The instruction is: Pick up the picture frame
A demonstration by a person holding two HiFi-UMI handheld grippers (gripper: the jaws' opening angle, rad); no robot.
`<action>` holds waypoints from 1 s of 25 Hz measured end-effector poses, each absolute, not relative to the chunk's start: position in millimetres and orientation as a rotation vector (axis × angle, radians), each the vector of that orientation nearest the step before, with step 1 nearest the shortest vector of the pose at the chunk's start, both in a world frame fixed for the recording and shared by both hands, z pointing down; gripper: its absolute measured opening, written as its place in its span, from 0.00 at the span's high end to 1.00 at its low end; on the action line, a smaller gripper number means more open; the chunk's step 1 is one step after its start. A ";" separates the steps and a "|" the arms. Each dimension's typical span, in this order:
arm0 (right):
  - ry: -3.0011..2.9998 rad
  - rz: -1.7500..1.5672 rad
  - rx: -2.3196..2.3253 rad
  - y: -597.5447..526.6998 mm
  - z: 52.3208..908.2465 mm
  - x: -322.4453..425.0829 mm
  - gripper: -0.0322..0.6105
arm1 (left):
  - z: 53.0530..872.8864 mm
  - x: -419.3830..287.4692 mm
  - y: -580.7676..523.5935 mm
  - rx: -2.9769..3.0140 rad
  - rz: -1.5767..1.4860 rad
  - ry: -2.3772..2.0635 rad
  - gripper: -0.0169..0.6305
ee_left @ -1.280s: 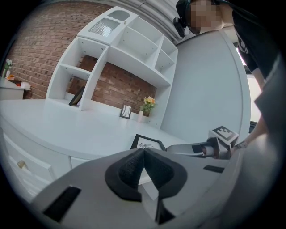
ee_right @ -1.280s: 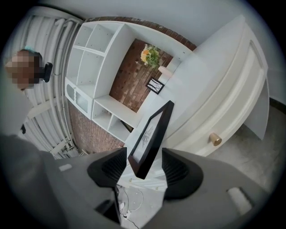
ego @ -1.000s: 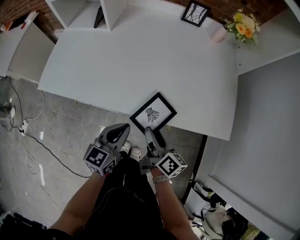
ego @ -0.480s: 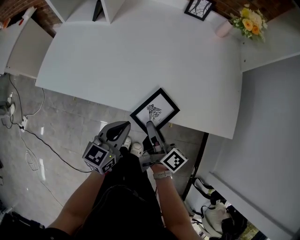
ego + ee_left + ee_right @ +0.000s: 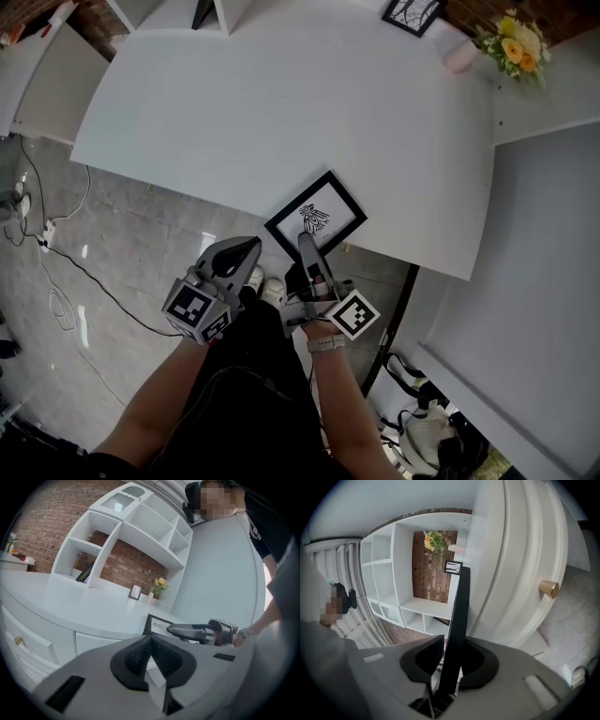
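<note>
At table (image 5: 281,112) edge, picture frame (image 5: 317,217) overhanging floor (image 5: 141,244), right gripper (image 5: 307,246) jaws closing on it, left gripper (image 5: 246,249) clenched empty

We find both forearms reaching forward and low, side by side, a gripper in each hand. The left gripper (image 5: 246,248) is held off the near edge of the bench, tilted slightly down, with its jaws together and nothing between them. Just to its right, the right gripper (image 5: 307,240) points level, rolled onto its side. Its jaws are closing on the near edge of the picture frame (image 5: 316,216), pad tips at its faces. A band sits on the right wrist (image 5: 326,345).
</note>
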State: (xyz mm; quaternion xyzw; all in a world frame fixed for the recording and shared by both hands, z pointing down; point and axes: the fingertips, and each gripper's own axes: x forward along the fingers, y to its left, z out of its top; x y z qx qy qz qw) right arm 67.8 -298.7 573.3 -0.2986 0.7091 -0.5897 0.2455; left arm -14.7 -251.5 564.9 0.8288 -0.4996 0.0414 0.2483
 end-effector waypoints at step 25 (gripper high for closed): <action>2.003 -1.546 -0.842 -291.6 559.1 75.9 0.93 | 556.4 -15.2 -242.3 2.276 0.101 -1.366 0.97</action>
